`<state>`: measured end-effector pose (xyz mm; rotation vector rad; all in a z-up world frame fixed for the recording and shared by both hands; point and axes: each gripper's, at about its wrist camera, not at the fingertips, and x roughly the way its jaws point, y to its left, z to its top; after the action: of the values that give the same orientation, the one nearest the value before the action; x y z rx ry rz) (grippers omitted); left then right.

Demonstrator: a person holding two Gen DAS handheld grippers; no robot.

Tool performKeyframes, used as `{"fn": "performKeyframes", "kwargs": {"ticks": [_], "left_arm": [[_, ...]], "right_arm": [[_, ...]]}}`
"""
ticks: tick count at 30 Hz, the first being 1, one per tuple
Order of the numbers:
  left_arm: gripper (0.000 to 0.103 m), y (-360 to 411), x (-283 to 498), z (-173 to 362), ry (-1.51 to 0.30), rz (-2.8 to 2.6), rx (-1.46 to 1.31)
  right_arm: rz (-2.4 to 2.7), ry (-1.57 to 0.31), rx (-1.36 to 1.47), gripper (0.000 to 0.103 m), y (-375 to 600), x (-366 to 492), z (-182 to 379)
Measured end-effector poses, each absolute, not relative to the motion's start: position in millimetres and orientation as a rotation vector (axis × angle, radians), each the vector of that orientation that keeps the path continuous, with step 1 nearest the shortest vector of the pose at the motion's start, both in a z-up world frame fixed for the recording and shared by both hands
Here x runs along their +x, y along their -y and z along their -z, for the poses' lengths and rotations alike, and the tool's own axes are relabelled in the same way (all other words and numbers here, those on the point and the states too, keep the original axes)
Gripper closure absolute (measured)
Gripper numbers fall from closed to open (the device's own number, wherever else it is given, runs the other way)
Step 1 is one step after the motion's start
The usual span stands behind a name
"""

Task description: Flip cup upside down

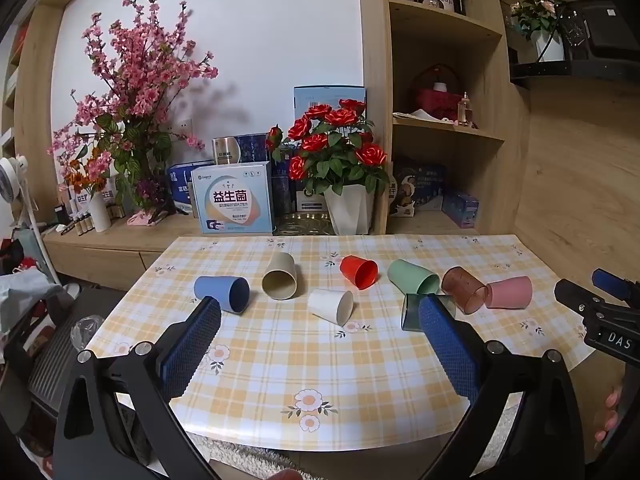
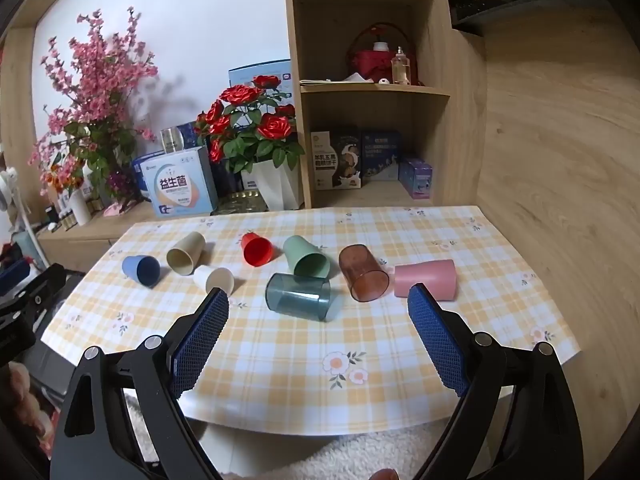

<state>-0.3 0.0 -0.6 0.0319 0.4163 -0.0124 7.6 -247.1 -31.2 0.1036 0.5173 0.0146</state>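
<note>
Eight cups lie on their sides across the checked table (image 1: 280, 360) in the left wrist view, none turned over yet. From left to right: a blue cup (image 1: 221, 293), a beige cup (image 1: 280, 277), a white cup (image 1: 330, 306), a red cup (image 1: 359, 271), a green cup (image 1: 412, 276), a brown see-through cup (image 1: 464, 289) and a pink cup (image 1: 508, 292). A grey-blue see-through cup (image 1: 412, 316) lies nearer, partly hidden behind the right finger. The left gripper (image 1: 318, 312) hangs over the near edge with its fingers spread wide and holding nothing, roughly framing the white cup, which looks like the likeliest pick on this side. At the right edge part of the right gripper (image 1: 600, 304) shows.

Seen from the right wrist, the same row of cups sits at mid-table. The grey-blue see-through cup (image 2: 298, 297) lies closest and almost centred between the fingers, with the brown see-through cup (image 2: 363, 273) and pink cup (image 2: 425, 279) to its right and the green cup (image 2: 306, 257) just behind it. The right gripper (image 2: 318, 303) is also spread wide and empty, held back from the cups. Both tools seem poised at the near edge so that either can reach in, take a cup by its side wall and stand it mouth down. A pot of red roses (image 2: 256, 128) and boxes stand on the far ledge, well apart from the work.
</note>
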Motion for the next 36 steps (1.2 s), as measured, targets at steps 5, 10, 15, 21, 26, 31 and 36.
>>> {"fn": "performKeyframes", "kwargs": {"ticks": [5, 10, 15, 21, 26, 31, 36], "left_arm": [[0.006, 4, -7, 1, -0.413, 0.012, 0.035], [0.006, -3, -2, -3, -0.407, 0.003, 0.019], [0.006, -1, -2, -1, -0.408, -0.003, 0.023], [0.006, -5, -3, 0, -0.409, -0.015, 0.01], [0.006, -3, -1, 0, -0.412, -0.016, 0.01], [0.006, -4, -1, 0, -0.42, -0.016, 0.01], [0.006, -4, -3, 0, -0.414, -0.015, 0.013]], "right_arm": [[-0.013, -0.518, 0.099, 0.015, 247, 9, 31], [-0.009, -0.52, 0.095, 0.015, 247, 9, 31], [-0.013, -0.524, 0.099, 0.015, 249, 6, 31], [-0.01, -0.527, 0.101, 0.015, 247, 9, 38], [-0.011, -0.528, 0.104, 0.015, 250, 9, 37], [-0.008, -0.53, 0.104, 0.015, 250, 8, 37], [-0.008, -0.531, 0.105, 0.015, 250, 8, 36]]}}
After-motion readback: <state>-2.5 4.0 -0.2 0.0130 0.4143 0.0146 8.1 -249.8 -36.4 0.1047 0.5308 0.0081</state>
